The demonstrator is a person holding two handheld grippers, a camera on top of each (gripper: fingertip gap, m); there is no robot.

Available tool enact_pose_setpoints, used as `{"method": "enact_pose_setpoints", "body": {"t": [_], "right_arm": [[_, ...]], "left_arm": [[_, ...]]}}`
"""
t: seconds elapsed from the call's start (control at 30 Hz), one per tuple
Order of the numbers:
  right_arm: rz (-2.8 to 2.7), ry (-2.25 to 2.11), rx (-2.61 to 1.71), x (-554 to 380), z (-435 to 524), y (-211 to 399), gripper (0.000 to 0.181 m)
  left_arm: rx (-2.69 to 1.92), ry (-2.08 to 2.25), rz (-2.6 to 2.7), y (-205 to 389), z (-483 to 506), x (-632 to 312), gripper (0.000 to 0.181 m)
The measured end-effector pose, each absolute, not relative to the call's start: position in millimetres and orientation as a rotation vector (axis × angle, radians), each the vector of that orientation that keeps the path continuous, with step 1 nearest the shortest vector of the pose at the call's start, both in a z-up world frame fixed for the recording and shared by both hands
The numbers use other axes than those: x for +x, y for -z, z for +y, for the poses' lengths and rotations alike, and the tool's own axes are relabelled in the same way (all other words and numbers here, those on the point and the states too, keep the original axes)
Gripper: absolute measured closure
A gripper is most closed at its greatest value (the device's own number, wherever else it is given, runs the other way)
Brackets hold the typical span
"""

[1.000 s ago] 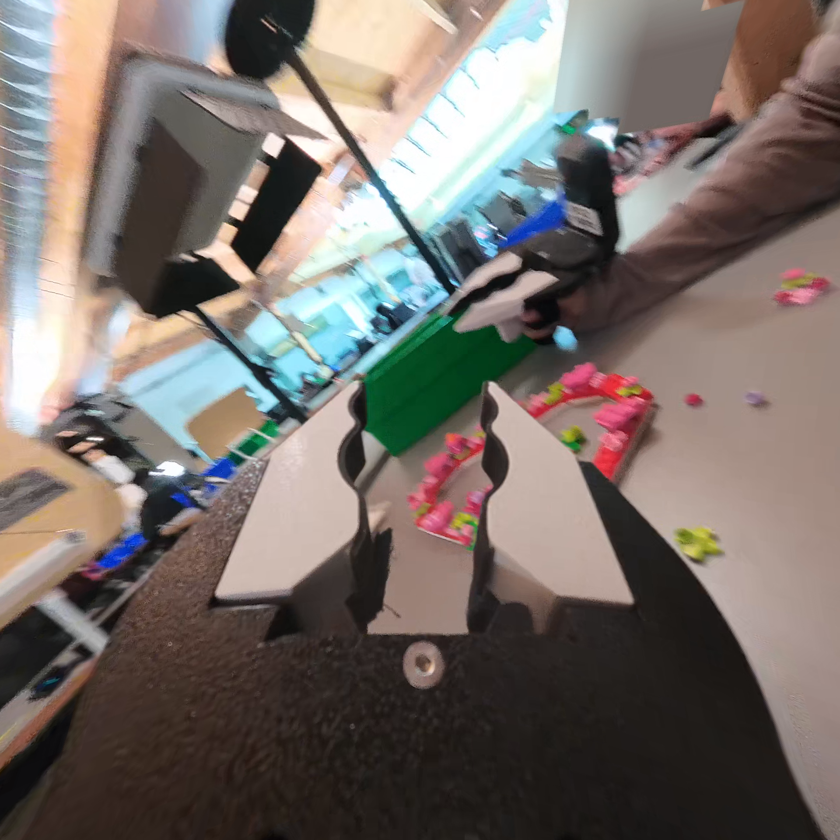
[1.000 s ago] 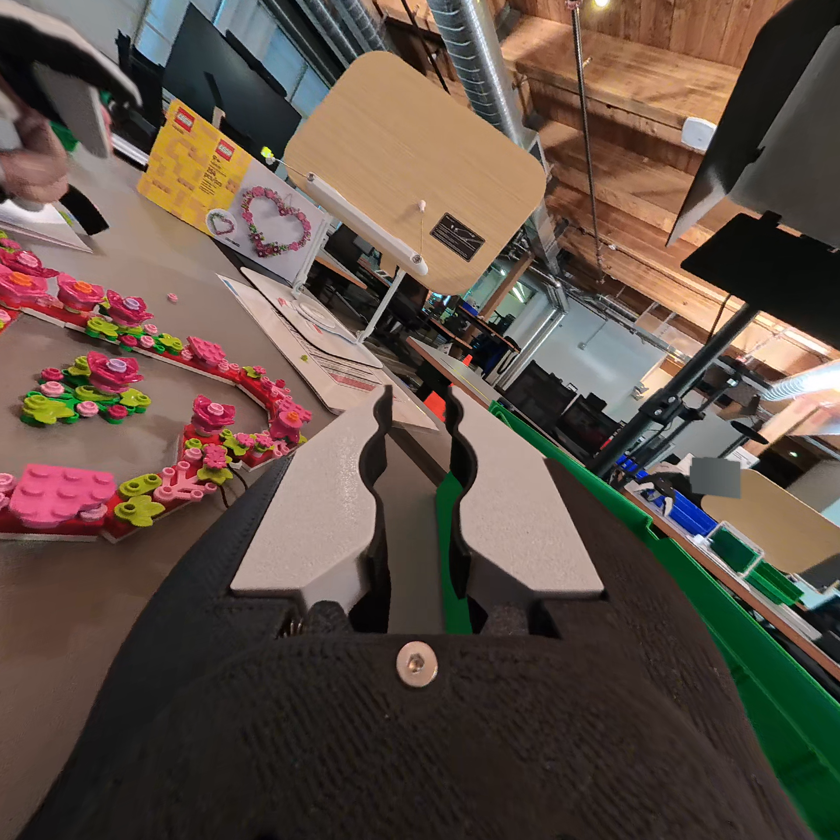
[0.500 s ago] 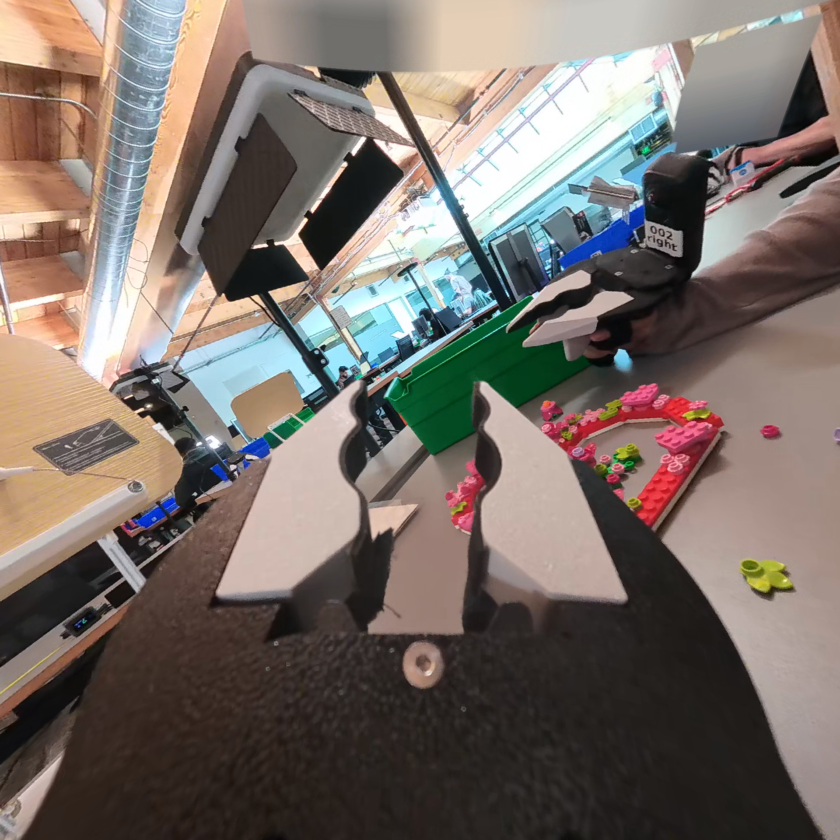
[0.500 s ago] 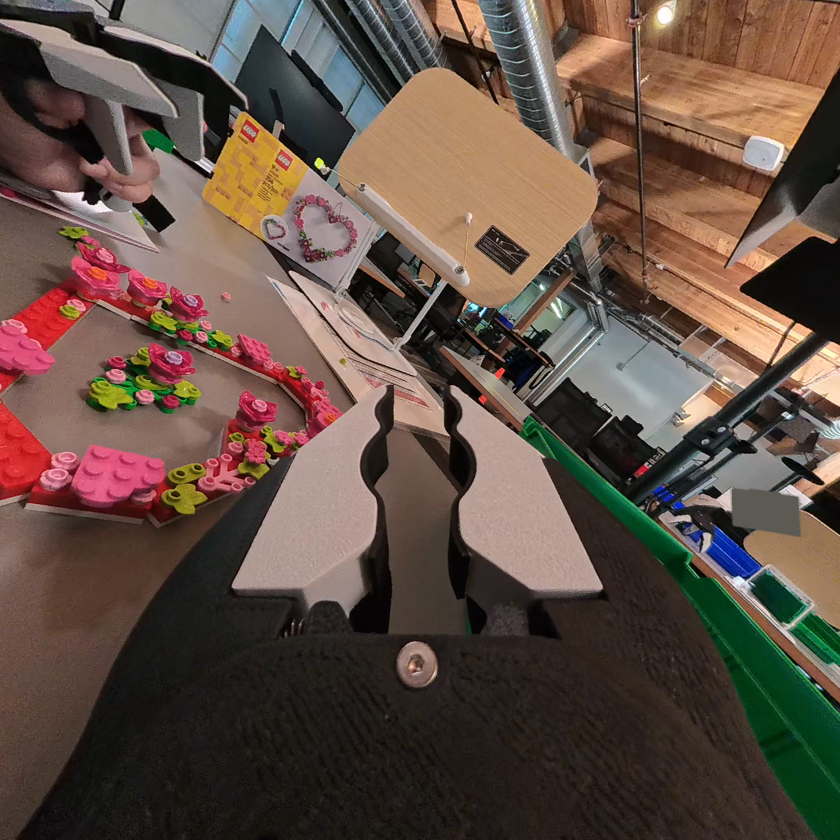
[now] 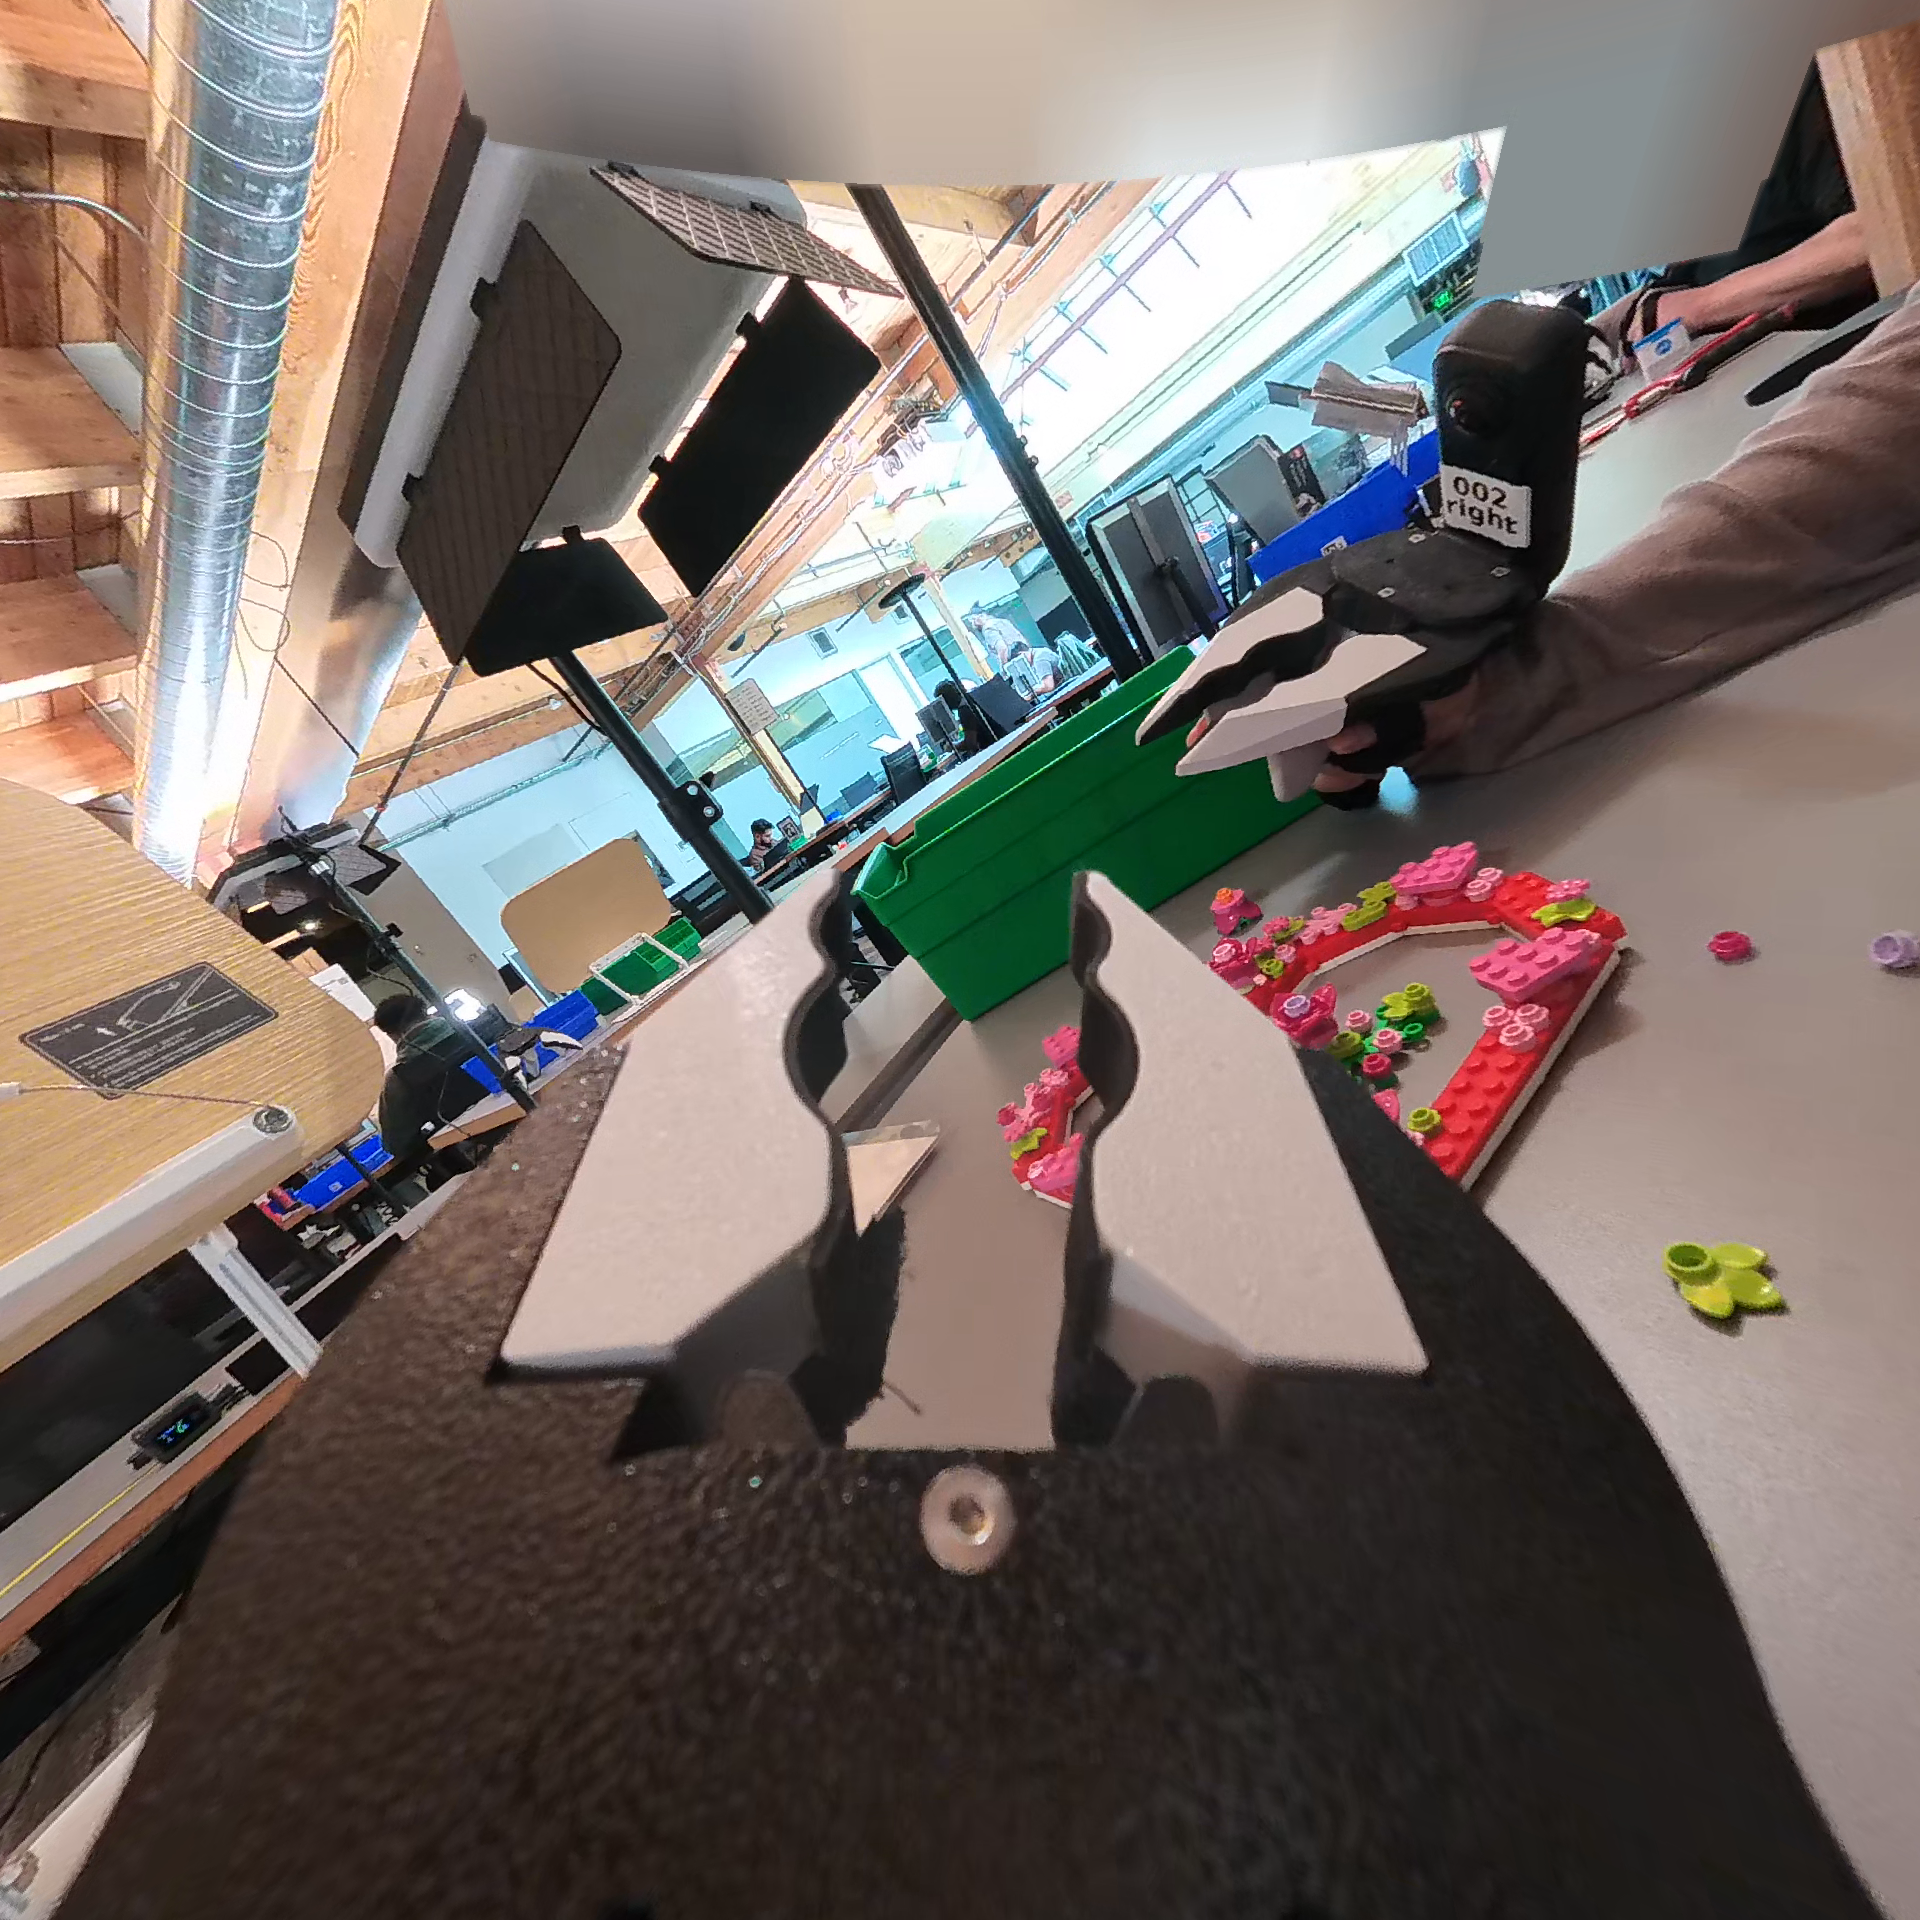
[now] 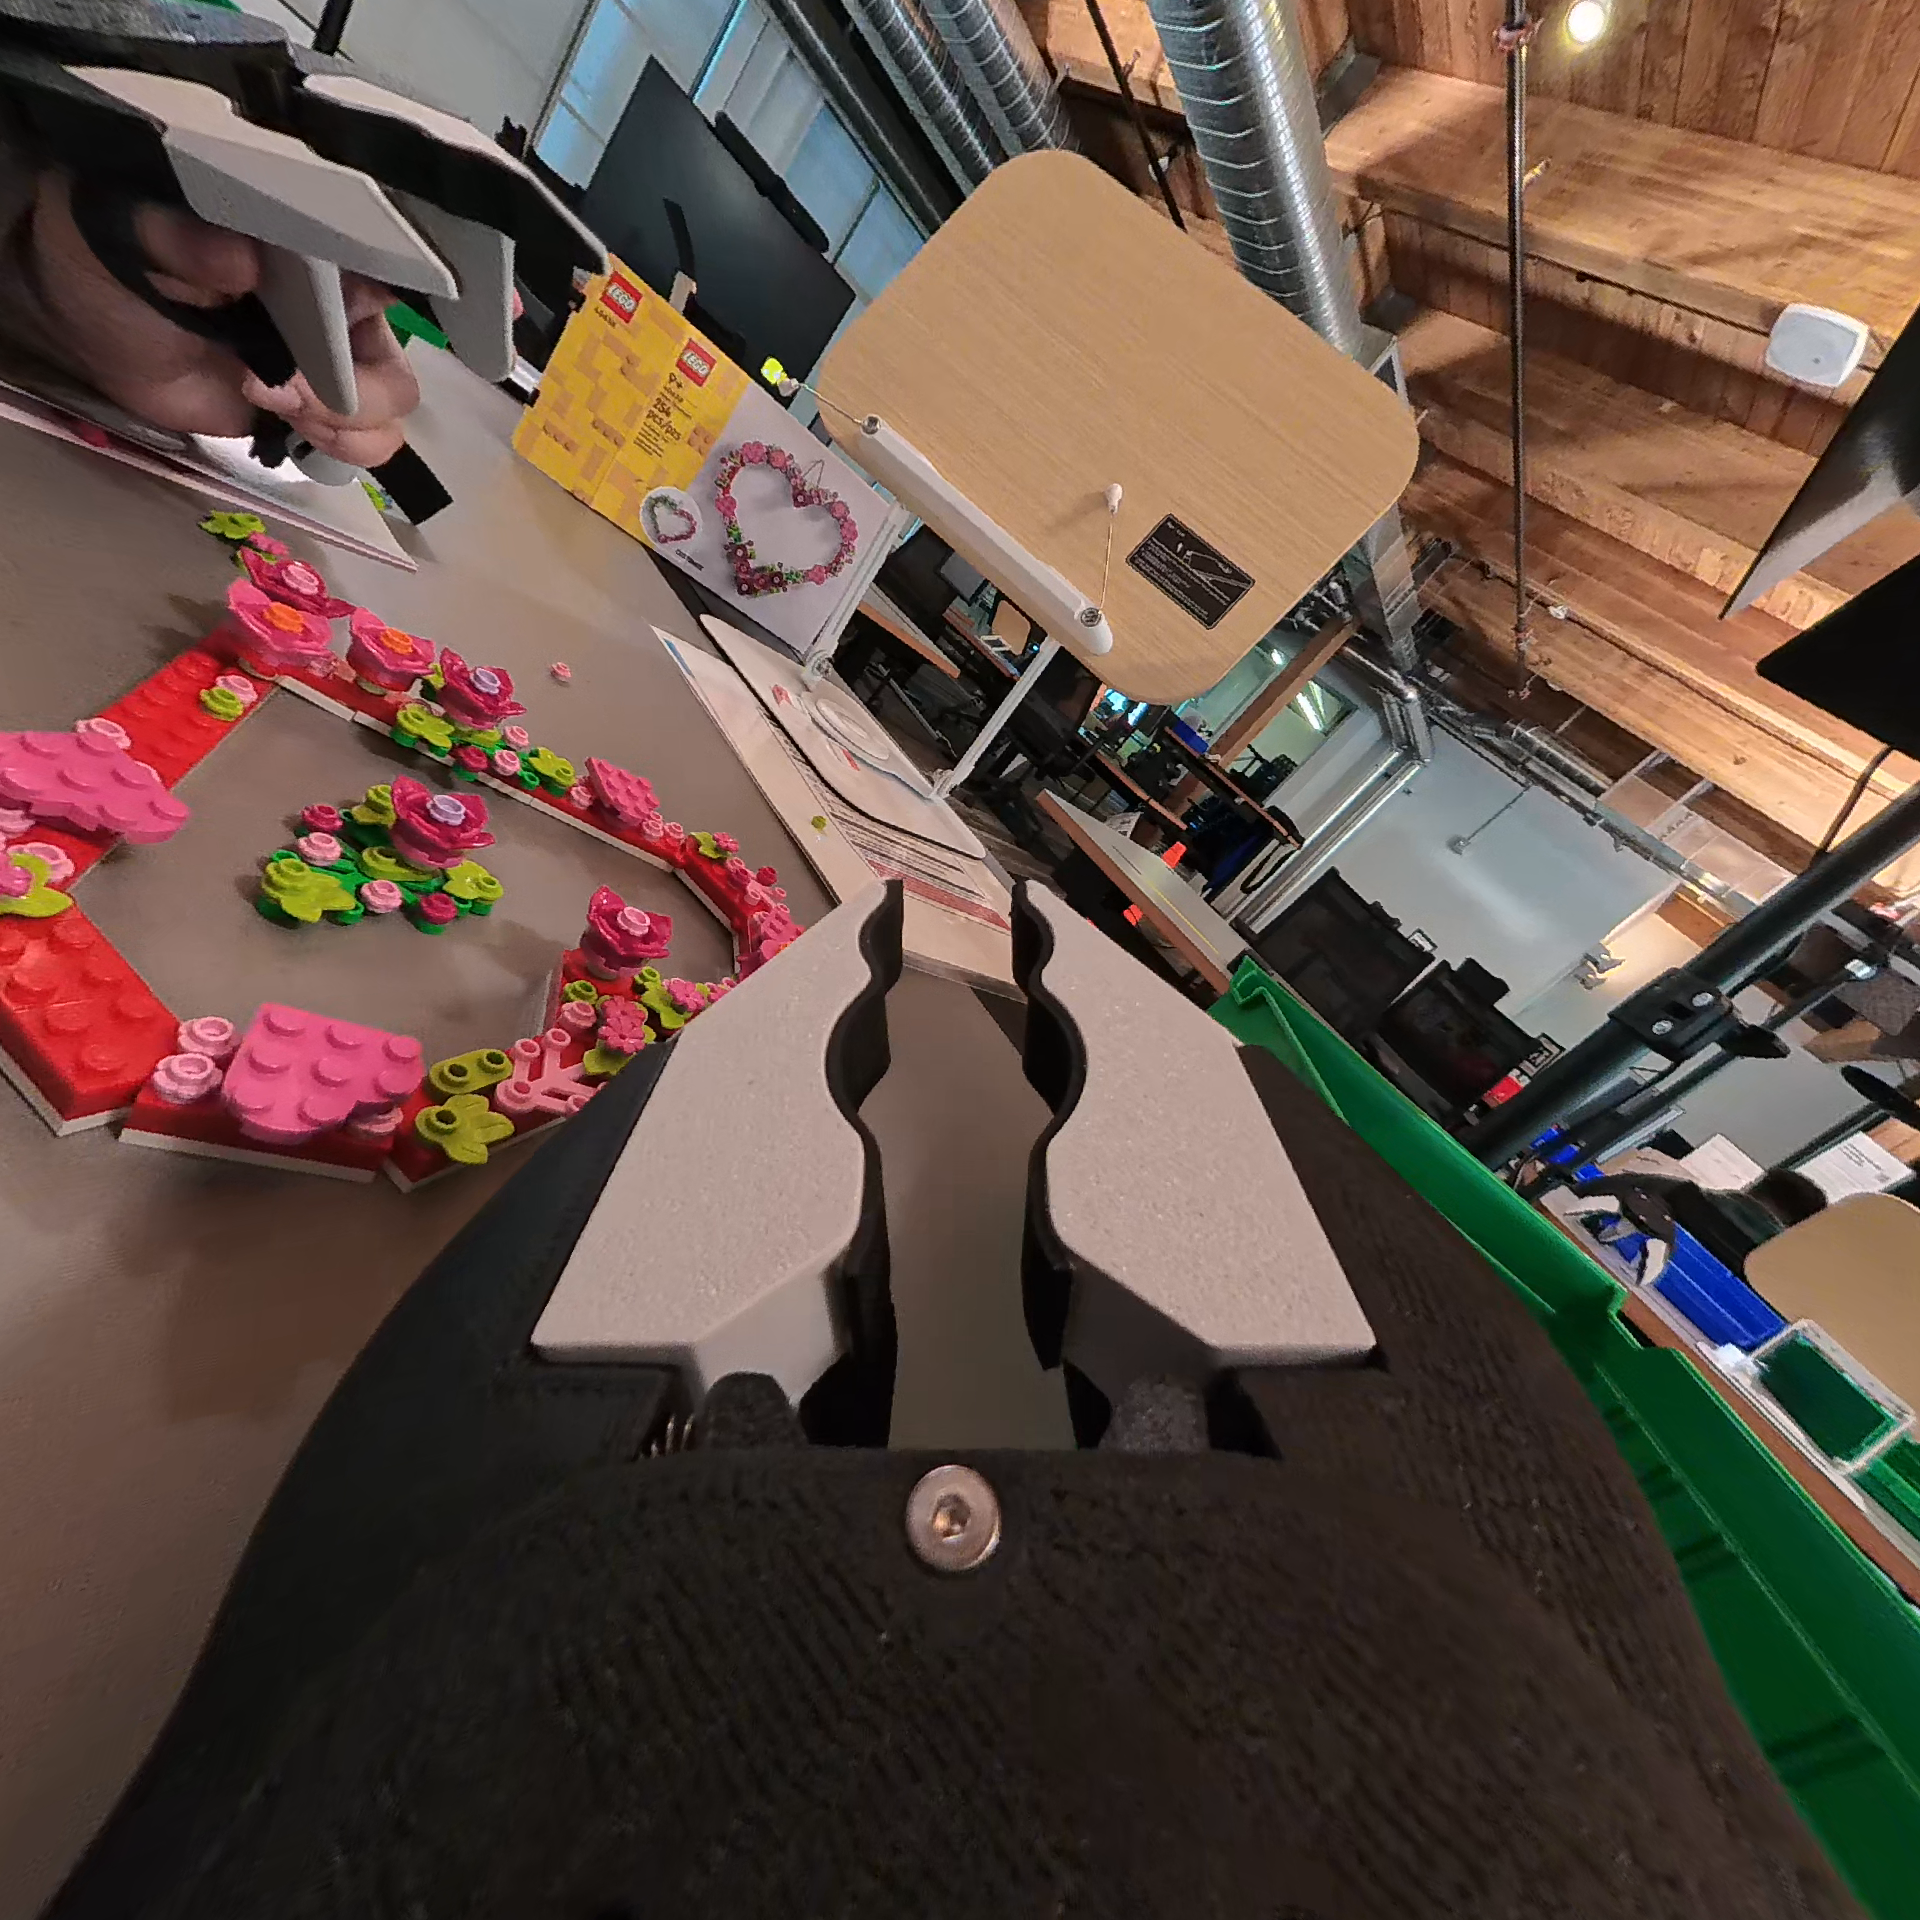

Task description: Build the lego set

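A red Lego heart frame point(image 5: 1507, 1049) with pink flowers and lime leaves lies flat on the grey table; it also shows in the right wrist view point(image 6: 94, 997). A loose flower cluster point(image 6: 384, 852) sits inside the frame. My left gripper point(image 5: 956, 904) is open and empty, held above the table at the frame's near left end. My right gripper point(image 6: 956, 899) is open by a narrow gap and empty, just beyond the frame's edge. Each gripper shows in the other's view, the right one point(image 5: 1247, 707) and the left one point(image 6: 343, 239).
A green bin point(image 5: 1039, 831) stands along the table edge behind the frame. A lime leaf piece point(image 5: 1720, 1278) and two small studs point(image 5: 1730, 943) lie loose on the table. The yellow Lego box point(image 6: 665, 436), an instruction booklet point(image 6: 831, 790) and a wooden board on a stand point(image 6: 1122, 416) are beyond the frame. My hands' fingertips stand some 20 centimeters from each other. The right gripper is farther from the lime leaf piece point(image 5: 1720, 1278), some 20 centimeters, than the left, some 12 centimeters.
The left wrist view has levelled out and steadied. The right wrist view has shifted so more of the heart frame shows and the left gripper looks nearer. Both grippers stay open and empty.
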State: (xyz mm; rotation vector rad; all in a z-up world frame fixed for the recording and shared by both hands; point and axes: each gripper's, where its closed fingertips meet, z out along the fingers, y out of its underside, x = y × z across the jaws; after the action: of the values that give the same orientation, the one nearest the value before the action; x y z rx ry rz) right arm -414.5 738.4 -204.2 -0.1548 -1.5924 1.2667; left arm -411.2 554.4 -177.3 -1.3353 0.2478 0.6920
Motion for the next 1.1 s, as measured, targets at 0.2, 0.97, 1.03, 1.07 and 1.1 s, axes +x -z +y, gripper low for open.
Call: {"method": "enact_pose_setpoints", "body": {"t": [0.2,0.97,1.03,1.07,1.1], "right_arm": [[-1.593,-1.267,-0.162,-416,739,204,0.162],[-1.576,-1.312,-0.126,-394,731,195,0.163],[-1.561,-1.279,0.038,-367,715,183,0.164],[-1.626,-1.269,0.084,-356,706,188,0.164],[-1.738,-1.285,0.108,-344,698,198,0.164]], "left_arm": [[-1.346,-0.694,0.261,180,556,-410,0.142],[-1.359,-0.697,0.264,181,557,-410,0.137],[-1.358,-0.695,0.266,181,557,-409,0.137],[-1.358,-0.694,0.268,181,557,-409,0.137],[-1.357,-0.693,0.269,181,557,-409,0.137]]}}
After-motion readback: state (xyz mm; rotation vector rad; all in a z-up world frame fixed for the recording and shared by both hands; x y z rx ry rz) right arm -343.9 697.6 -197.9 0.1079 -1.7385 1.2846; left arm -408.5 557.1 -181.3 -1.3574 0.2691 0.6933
